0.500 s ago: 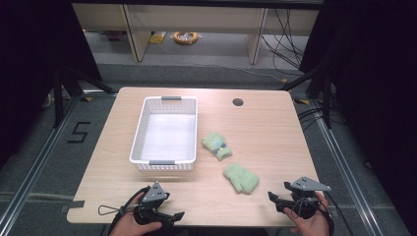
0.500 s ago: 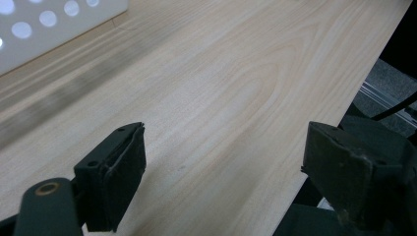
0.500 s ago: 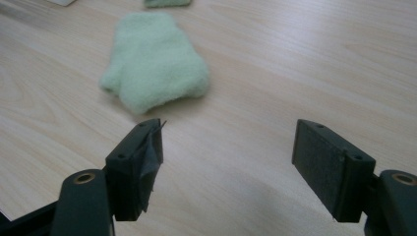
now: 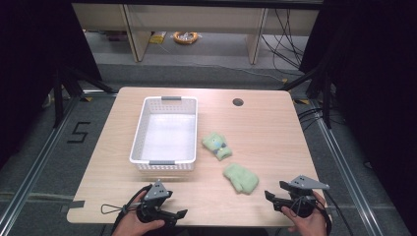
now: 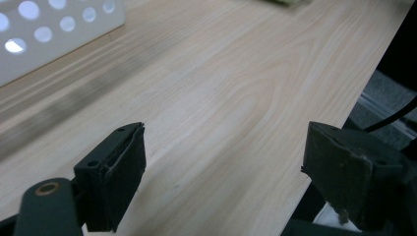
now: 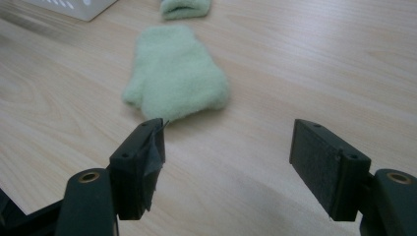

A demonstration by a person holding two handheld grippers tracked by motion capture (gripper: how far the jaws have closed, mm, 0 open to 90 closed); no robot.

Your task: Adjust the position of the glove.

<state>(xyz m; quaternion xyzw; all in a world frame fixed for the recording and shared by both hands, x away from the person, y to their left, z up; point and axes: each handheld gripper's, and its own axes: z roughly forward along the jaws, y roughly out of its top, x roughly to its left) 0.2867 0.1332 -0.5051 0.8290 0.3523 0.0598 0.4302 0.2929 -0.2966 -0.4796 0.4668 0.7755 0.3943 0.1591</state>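
With both jaws spread and empty, we should run the right hand-held gripper low to the near green mitten lying on the worktop beside the basket, pinching its cuff edge, left hand-held gripper idle.

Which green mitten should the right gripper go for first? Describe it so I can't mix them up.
Start at the white basket; two green mittens lie to its right. Take the near mitten, closest to the right gripper. It is plain fuzzy green, while the far mitten has a blue patch.
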